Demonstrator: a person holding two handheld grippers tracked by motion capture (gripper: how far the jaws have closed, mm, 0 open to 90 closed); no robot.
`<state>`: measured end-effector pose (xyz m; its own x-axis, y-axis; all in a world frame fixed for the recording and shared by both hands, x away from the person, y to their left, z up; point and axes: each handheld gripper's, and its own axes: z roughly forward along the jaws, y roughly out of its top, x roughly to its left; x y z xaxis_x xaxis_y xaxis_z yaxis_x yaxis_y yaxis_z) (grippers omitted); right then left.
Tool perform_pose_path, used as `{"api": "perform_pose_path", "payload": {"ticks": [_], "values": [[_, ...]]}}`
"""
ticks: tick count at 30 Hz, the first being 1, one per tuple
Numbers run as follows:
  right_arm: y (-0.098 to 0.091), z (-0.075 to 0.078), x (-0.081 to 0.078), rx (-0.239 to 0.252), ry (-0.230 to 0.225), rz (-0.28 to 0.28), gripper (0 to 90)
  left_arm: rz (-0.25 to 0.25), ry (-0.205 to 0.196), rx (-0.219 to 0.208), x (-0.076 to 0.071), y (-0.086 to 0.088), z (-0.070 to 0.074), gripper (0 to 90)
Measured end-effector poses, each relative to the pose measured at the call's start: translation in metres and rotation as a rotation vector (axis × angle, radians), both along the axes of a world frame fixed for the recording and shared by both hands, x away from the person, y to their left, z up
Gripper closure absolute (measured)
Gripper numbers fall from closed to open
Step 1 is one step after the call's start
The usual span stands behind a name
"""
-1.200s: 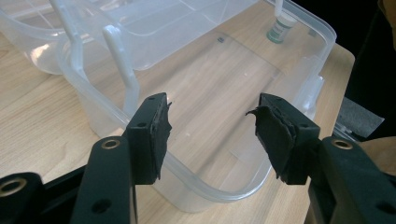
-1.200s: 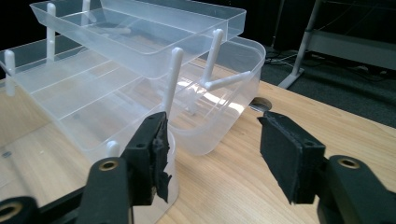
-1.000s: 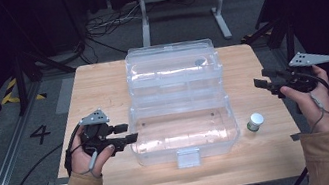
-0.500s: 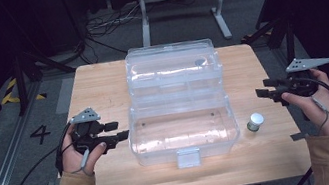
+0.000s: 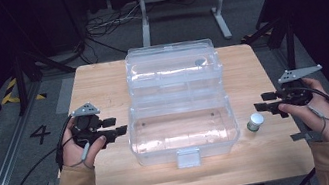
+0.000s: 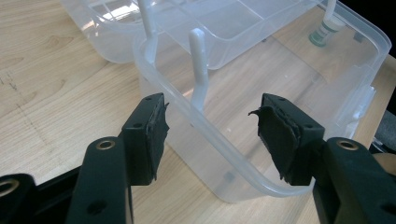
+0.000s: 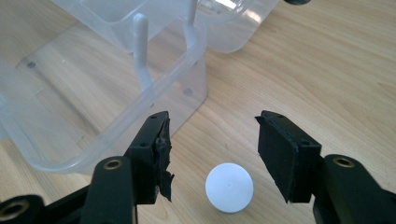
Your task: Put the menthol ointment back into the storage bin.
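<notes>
The fingers of the right gripper (image 7: 212, 149) stand wide apart with nothing clamped, and between them, low on the counter (image 5: 100, 83), sits the small white-capped bottle (image 7: 229, 186), closer to the fingers' base than to their tips and touching neither pad. A second ago that hand sat farther back and higher beside the clear plastic box (image 5: 183, 132); it has since drawn in toward the person and lined up on the bottle, which stands just off the near right corner of the box. The fingers of the left gripper (image 6: 210, 126) are spread just as wide and hold nothing; the box's rounded near corner and rim lie between and just beyond them, not pinched. That hand has shifted a little toward the person too. The box lies opened, its lid (image 5: 172, 68) folded back beyond the tray. To my eye the right hand is set up for picking the bottle: the fingers need only sink a little and close on the cap, while the left looks placed to steady the box.
</notes>
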<state>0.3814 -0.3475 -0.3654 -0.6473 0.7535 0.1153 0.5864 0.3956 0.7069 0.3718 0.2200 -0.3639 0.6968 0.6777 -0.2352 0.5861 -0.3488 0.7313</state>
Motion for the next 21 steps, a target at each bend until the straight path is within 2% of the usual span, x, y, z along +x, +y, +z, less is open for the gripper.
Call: {"api": "perform_pose_path", "payload": {"ticks": [9,21], "values": [[0.003,-0.009,0.003,-0.059,0.072,-0.008,43.8,0.003,0.01,-0.01,-0.001,0.002,-0.001,42.2],[0.004,-0.02,0.006,-0.112,0.13,-0.008,41.6,0.005,0.012,-0.01,0.0,0.003,-0.002,42.1]]}}
